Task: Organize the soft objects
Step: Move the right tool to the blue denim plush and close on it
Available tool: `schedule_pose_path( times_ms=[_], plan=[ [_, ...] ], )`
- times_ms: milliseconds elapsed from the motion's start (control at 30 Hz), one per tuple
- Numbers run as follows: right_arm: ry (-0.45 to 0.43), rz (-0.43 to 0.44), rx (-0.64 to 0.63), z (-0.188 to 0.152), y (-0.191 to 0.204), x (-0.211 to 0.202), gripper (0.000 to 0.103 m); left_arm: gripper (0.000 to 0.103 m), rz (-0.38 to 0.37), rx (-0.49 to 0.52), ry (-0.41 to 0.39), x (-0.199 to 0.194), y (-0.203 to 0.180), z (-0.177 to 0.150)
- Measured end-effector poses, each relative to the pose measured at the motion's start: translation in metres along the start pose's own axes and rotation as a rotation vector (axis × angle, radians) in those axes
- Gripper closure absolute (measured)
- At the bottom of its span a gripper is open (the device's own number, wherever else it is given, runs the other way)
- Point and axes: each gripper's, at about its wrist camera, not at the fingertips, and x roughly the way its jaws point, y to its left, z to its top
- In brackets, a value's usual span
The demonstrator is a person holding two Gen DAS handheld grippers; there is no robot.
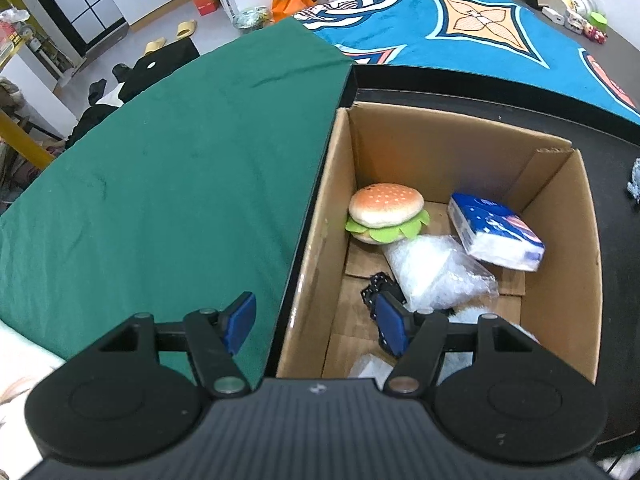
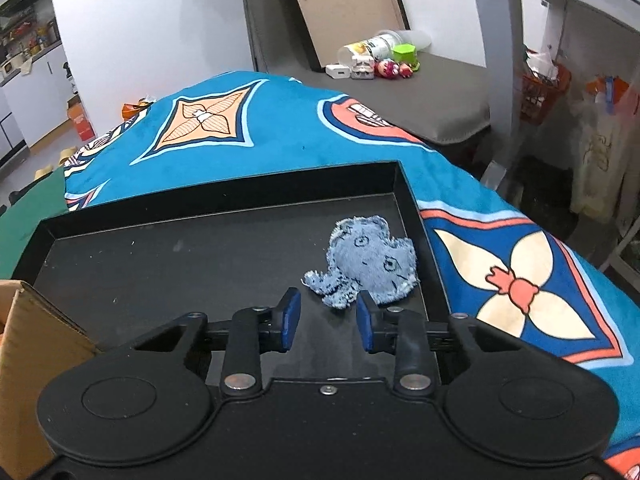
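On my far left lies the green cloth (image 1: 160,184), and my left gripper (image 1: 316,322) hangs over the near wall of the cardboard box (image 1: 588,264) with its jaws standing wide and nothing between them, one pad outside the box and one inside. In the box I can already see the plush hamburger (image 1: 386,212), a crumpled clear plastic bag (image 1: 436,272), a blue tissue pack (image 1: 496,232) and a small dark spotted item I can't make out, so most of the sorting looks done. Moving right, my right gripper (image 2: 328,320) sits low over the black tray (image 2: 200,248), jaws drawn in to a narrow gap but not pressing on anything. Just beyond its tips lies the frayed denim patch (image 2: 368,264), its near ragged edge close to the gap, apparently the last soft piece outside the box. I judge the step in hand is picking it up: I need to ease forward and down so the pads straddle that frayed edge, then pinch and carry it left to the box.
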Motion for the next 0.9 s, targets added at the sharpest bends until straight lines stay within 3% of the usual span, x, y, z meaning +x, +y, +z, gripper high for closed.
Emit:
schedule_pose_path(
  times_ms=[267, 467, 500, 533, 700, 900],
  plan=[
    [0.031, -0.01, -0.02, -0.002, 0.001, 0.016, 0.079, 0.038, 0.017, -0.032, 0.012, 0.01, 0.008, 0.006],
    [0.023, -0.016, -0.021, -0.002, 0.0, 0.017, 0.093, 0.038, 0.021, -0.035, 0.016, 0.013, 0.009, 0.006],
    [0.02, -0.016, -0.02, -0.002, -0.001, 0.017, 0.102, 0.038, 0.019, -0.035, 0.017, 0.014, 0.009, 0.006],
    [0.017, -0.017, -0.017, -0.002, -0.002, 0.016, 0.103, 0.038, 0.018, -0.035, 0.019, 0.015, 0.009, 0.006],
    [-0.024, -0.013, -0.027, -0.001, -0.003, 0.008, 0.103, 0.038, 0.01, -0.032, 0.02, 0.014, 0.008, 0.003],
    [-0.011, -0.016, -0.029, -0.002, -0.003, 0.002, 0.103, 0.038, -0.003, -0.034, 0.016, 0.012, 0.011, -0.001]
  ],
)
